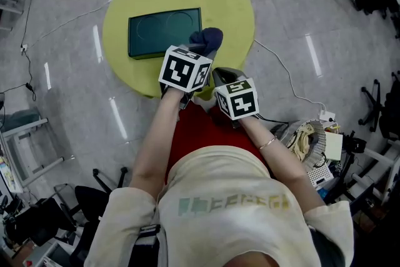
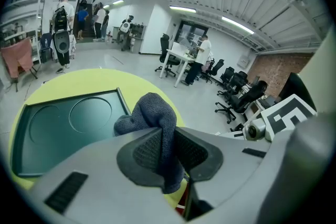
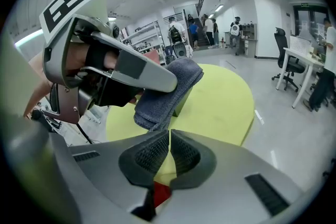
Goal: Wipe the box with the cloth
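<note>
A dark green flat box [image 1: 164, 32] [image 2: 63, 126] with two round recesses lies on the round yellow table [image 1: 231, 3] [image 3: 220, 102]. My left gripper [image 1: 199, 54] [image 2: 167, 150] is shut on a dark blue-grey cloth [image 1: 208, 40] [image 2: 152, 118] [image 3: 170, 92], which hangs bunched just off the box's right end. My right gripper [image 1: 220, 78] [image 3: 169, 152] is shut with nothing between its pads, held close beside the left gripper [image 3: 136, 68] at the table's near edge.
Cables [image 1: 281, 65] run over the grey floor around the table. Office chairs [image 2: 239, 99] and desks [image 2: 181, 57] stand to the right, with several people [image 2: 63, 13] at the back. A cluttered basket [image 1: 312, 141] sits by my right side.
</note>
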`<state>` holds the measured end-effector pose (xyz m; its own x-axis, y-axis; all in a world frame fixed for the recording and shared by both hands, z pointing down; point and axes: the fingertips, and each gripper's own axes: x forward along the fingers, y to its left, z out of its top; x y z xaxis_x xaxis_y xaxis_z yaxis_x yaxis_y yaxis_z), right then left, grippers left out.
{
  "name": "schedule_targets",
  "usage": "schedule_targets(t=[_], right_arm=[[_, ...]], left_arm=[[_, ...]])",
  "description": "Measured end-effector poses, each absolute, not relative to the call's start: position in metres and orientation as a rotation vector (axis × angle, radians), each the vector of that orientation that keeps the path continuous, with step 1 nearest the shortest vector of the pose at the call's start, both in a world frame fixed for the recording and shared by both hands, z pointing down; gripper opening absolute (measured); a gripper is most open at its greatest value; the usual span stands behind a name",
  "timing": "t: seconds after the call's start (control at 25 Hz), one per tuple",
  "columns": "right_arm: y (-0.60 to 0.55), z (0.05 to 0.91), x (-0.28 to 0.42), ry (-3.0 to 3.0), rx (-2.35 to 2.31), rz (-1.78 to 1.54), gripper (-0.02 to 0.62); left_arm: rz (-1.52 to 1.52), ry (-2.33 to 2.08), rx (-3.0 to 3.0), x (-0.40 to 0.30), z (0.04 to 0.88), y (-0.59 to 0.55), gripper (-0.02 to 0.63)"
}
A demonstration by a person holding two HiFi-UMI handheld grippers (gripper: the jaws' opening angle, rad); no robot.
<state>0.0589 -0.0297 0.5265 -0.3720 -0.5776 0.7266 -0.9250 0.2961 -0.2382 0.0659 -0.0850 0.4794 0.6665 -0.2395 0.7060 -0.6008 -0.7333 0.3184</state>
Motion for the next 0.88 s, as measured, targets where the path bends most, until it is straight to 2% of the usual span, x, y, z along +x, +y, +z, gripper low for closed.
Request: schedule_targets(t=[0.52,0.88], right_arm=[[-0.022,0.527,0.078,-2.064,1.333,0.887,0.038],[-0.02,0.524,0.089,-2.102,1.296,0.835,0.038]], left_arm=[[0.711,-0.549,2.39,0.096,0.455,-0.063,0.071],[0.526,-0.727,2.38,0.067,0.439,-0.054,0.071]])
